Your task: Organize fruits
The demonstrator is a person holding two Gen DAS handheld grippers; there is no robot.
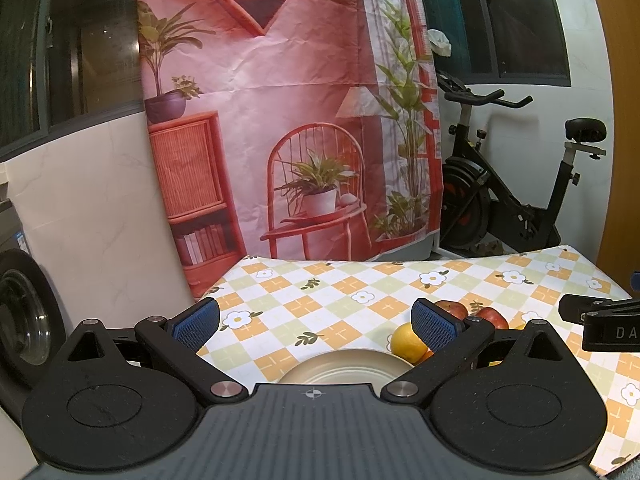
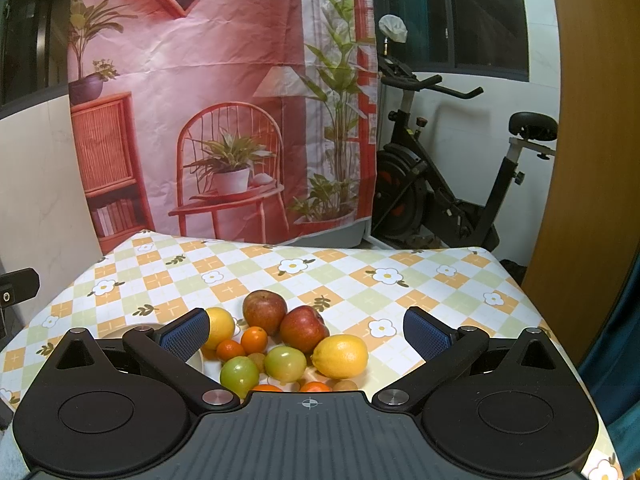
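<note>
A cluster of fruit is seen on the checked floral tablecloth (image 2: 420,276): two matte red apples (image 2: 264,307), two smooth yellow lemons (image 2: 341,356), two glossy green tomatoes (image 2: 285,363) and small oranges (image 2: 253,339). A round cream plate (image 1: 344,368) lies just beside it. The left gripper (image 1: 316,322) and right gripper (image 2: 306,334) are both held spread wide, empty, their blue pads ribbed.

both cameras sit low behind their tongs, looking level across the surface (image 1: 360,280) toward the far backdrop (image 1: 280,120) and bike (image 1: 520,184). the left view stands further left, close over the plate (image 1: 344,368), fruit (image 1: 408,338) at its right. the right view faces the fruit (image 2: 300,344) head-on and near, plate (image 2: 132,330) at its left. each catches the other tongs at its edge.
</note>
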